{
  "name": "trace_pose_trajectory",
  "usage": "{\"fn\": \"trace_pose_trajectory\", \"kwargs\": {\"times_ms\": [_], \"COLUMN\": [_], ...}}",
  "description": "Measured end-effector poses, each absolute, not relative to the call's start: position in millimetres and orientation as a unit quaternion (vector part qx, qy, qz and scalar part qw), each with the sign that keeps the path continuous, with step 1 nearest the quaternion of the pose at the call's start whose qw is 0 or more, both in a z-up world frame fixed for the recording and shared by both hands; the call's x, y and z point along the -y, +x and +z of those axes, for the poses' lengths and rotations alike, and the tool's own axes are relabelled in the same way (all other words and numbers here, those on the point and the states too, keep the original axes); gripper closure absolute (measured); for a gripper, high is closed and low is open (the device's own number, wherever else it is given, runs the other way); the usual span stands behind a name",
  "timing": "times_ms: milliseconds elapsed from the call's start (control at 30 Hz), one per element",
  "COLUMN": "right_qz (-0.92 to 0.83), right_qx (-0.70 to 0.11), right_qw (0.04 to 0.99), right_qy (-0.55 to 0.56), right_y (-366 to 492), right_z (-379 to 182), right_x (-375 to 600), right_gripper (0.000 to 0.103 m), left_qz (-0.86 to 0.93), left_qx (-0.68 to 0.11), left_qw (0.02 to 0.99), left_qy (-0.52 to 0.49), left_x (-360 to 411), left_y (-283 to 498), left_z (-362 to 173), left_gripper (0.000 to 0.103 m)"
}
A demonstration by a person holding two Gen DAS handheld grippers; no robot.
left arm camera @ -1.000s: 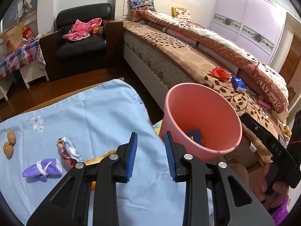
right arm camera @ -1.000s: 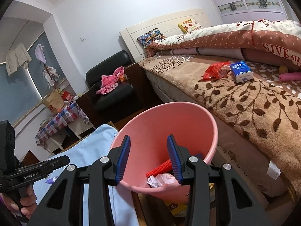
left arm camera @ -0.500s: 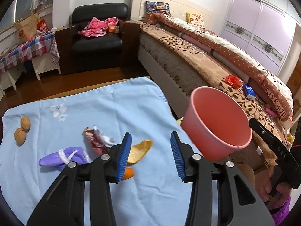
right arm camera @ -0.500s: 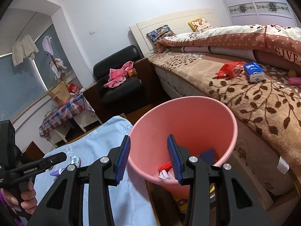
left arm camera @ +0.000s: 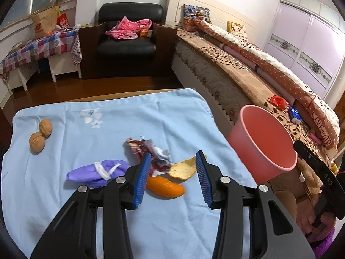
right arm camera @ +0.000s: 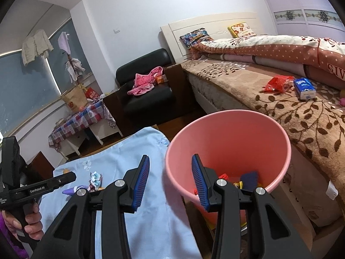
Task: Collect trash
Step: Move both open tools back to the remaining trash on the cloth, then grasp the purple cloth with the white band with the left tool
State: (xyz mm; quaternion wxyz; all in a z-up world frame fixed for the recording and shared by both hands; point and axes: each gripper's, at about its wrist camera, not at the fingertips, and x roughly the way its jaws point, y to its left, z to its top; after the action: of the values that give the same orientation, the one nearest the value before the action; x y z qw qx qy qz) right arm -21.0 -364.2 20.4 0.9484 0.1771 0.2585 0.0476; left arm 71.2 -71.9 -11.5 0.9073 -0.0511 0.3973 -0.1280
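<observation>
My left gripper [left arm camera: 173, 161] hangs open over the light blue cloth [left arm camera: 107, 112], nothing held. Just beyond its fingertips lie a crumpled red and white wrapper [left arm camera: 146, 149] and two pieces of orange peel [left arm camera: 183, 169], [left arm camera: 165, 186]. A purple sock [left arm camera: 97, 172] lies to the left. The pink bin [left arm camera: 263, 142] stands off the cloth's right edge. My right gripper [right arm camera: 170, 164] is open and empty at the near left rim of the pink bin [right arm camera: 228, 133]. Red, dark blue and yellow trash [right arm camera: 241, 179] lies inside it.
Two walnuts [left arm camera: 41, 136] sit at the cloth's left edge. The bed [left arm camera: 248, 82] runs along the right, with a red packet [right arm camera: 278, 83] and a blue tissue pack [right arm camera: 305, 88] on it. A black armchair [left arm camera: 127, 43] and a checked side table [left arm camera: 41, 47] stand behind.
My left gripper swung left from over the bin to the trash on the cloth, and its jaws widened. The right gripper shifted, so the bin now sits further right in its view.
</observation>
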Motion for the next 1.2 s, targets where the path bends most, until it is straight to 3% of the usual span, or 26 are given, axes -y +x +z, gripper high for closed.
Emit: {"fn": "trace_pose_trajectory", "kwargs": {"times_ms": [1200], "right_qz": [0.081], "right_qx": [-0.316], "right_qw": [0.936], "right_qy": [0.131], "right_y": [5.4], "right_z": [4.4], "right_x": [307.0], "right_gripper": [0.062], "left_qz": [-0.086], "left_qx": [-0.409], "left_qw": [0.905], "left_qy": [-0.072], "left_x": [-10.3], "left_y": [65.5], "left_z": [-29.5], "left_gripper": [0.060]}}
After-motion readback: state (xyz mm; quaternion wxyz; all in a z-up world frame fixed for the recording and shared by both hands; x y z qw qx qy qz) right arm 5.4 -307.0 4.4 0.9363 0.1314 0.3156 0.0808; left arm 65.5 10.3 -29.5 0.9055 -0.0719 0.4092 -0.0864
